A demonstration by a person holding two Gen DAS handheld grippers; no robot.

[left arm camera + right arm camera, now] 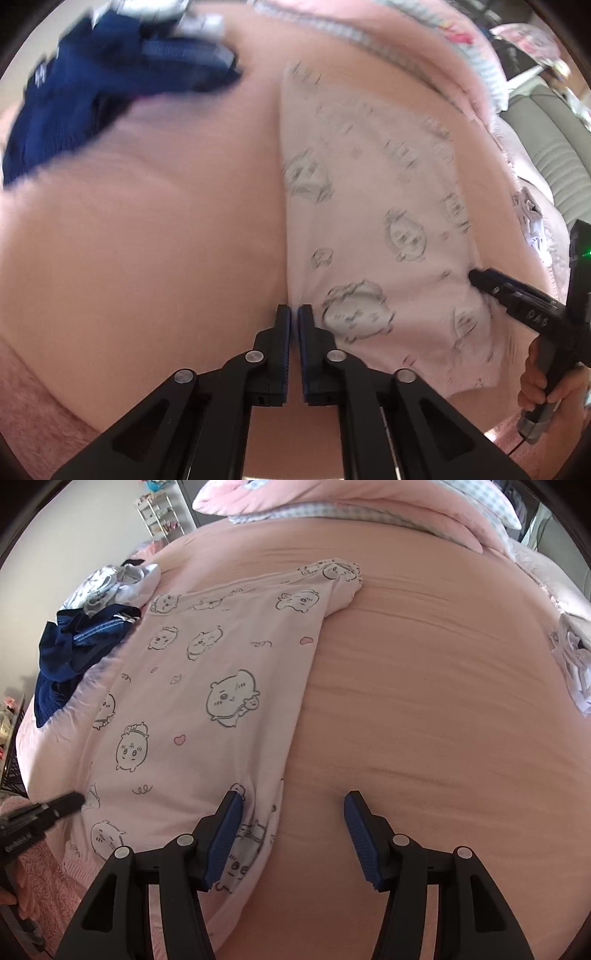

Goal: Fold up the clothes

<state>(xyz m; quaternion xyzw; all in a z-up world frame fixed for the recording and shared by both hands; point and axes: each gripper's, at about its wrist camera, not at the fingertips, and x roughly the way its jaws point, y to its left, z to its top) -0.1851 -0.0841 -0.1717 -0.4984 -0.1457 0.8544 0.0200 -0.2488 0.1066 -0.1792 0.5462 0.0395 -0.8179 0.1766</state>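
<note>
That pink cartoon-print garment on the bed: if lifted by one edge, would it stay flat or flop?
Probably flop: the garment is thin cloth, already folded over and puckered near the right gripper. It looks light. On the soft bedsheet it would likely bunch rather than slide when pushed.

We hold our right tool (293,799) spread wide over the printed pink garment's (207,686) hem on the bed (443,701).

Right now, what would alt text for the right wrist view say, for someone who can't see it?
A pale pink garment printed with cartoon animals lies flat on a pink bed. The right tongs stand open at its near edge. Dark blue clothes are heaped at the left.
</note>
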